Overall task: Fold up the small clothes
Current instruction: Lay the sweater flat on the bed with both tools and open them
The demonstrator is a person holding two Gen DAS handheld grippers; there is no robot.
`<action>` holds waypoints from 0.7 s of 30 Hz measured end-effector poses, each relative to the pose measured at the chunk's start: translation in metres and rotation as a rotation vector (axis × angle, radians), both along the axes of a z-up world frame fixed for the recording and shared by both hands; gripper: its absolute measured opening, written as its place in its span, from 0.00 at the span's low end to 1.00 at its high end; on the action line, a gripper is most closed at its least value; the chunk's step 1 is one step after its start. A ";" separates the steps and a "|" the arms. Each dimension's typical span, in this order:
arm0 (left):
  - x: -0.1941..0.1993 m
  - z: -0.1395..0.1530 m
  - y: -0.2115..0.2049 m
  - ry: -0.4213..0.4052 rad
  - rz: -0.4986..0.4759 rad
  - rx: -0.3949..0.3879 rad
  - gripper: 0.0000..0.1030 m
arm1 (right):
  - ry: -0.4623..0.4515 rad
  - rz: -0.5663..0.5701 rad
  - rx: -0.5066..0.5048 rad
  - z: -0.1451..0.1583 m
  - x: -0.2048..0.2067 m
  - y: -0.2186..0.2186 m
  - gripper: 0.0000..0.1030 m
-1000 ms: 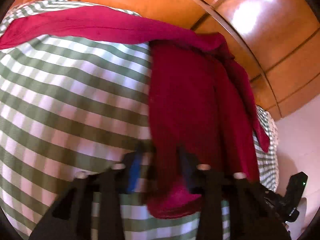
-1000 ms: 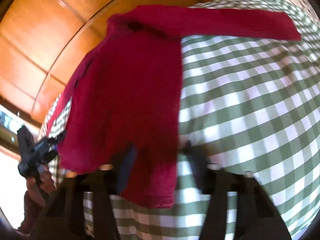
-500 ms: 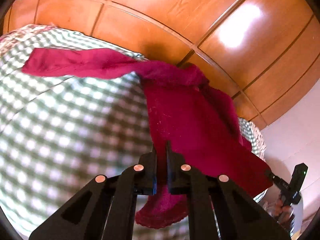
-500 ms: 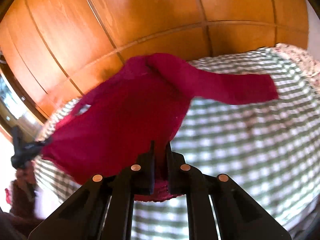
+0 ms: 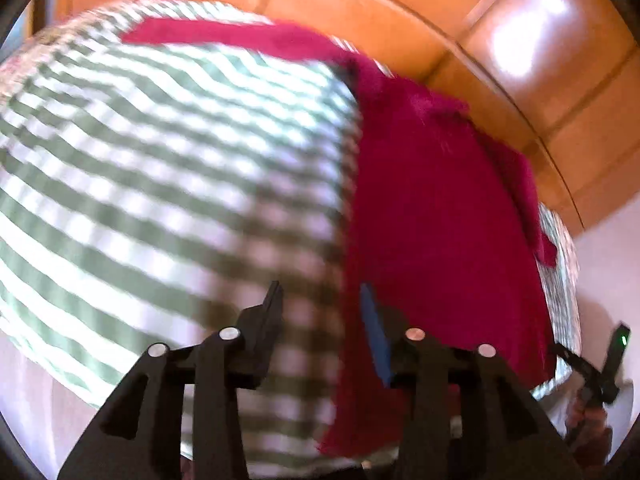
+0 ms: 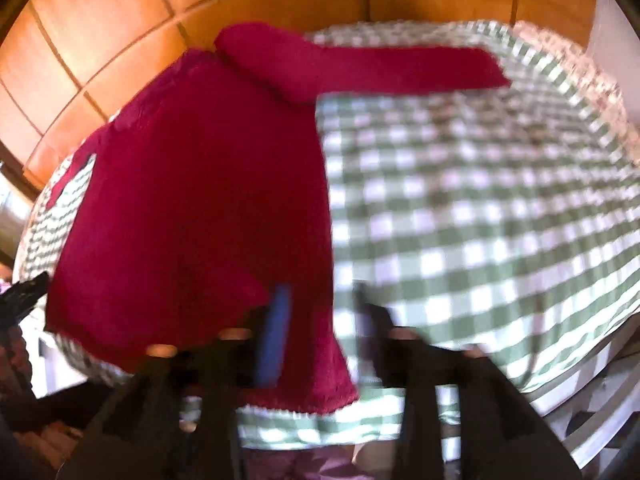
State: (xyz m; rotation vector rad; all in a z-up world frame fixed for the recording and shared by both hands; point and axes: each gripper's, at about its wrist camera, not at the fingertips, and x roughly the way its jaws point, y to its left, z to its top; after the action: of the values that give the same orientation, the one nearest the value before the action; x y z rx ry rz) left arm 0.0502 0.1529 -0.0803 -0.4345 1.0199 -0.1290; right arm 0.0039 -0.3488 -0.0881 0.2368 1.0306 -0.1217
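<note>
The crimson garment (image 6: 200,208) looks fuzzy, matt knit cloth. The green-and-white checked bed cover (image 6: 480,220) is smooth woven fabric. The wooden panelling (image 5: 540,60) shines glossy.

Our left gripper (image 5: 320,312) is matte black, with two angular fingers, round silver screw heads (image 5: 229,333) on the linkages and a blue pad (image 5: 374,336) inside one finger. Our right gripper (image 6: 320,316) looks alike, though blurred.

I saw a crimson sweater (image 5: 432,216) | cloth (image 5: 160,184) under it was green-and-white gingham | panelling (image 6: 100,32) behind was glossy orange-brown wood | my gripper fingers (image 5: 264,320) were black, one pad blue
</note>
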 end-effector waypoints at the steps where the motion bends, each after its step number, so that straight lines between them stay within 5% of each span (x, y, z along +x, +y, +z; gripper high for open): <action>1: 0.007 0.004 0.010 -0.008 0.035 0.012 0.41 | -0.020 0.000 -0.008 0.005 0.002 0.002 0.57; 7: 0.044 0.010 0.085 -0.014 0.294 0.073 0.56 | -0.094 0.122 0.024 0.017 0.044 0.055 0.58; 12: 0.081 0.002 0.147 0.018 0.489 -0.027 0.61 | -0.067 0.258 0.069 -0.002 0.079 0.116 0.66; 15: 0.099 0.000 0.171 -0.005 0.567 -0.089 0.61 | -0.050 0.319 0.064 -0.015 0.092 0.144 0.66; 21: 0.159 -0.008 0.197 0.006 0.600 -0.026 0.61 | -0.034 0.371 -0.007 -0.032 0.094 0.175 0.78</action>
State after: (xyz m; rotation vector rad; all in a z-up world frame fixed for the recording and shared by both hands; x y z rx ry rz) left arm 0.2088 0.3495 -0.0882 -0.7464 0.8568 0.3971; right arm 0.0979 -0.1734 -0.1204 0.0383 1.0234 0.2137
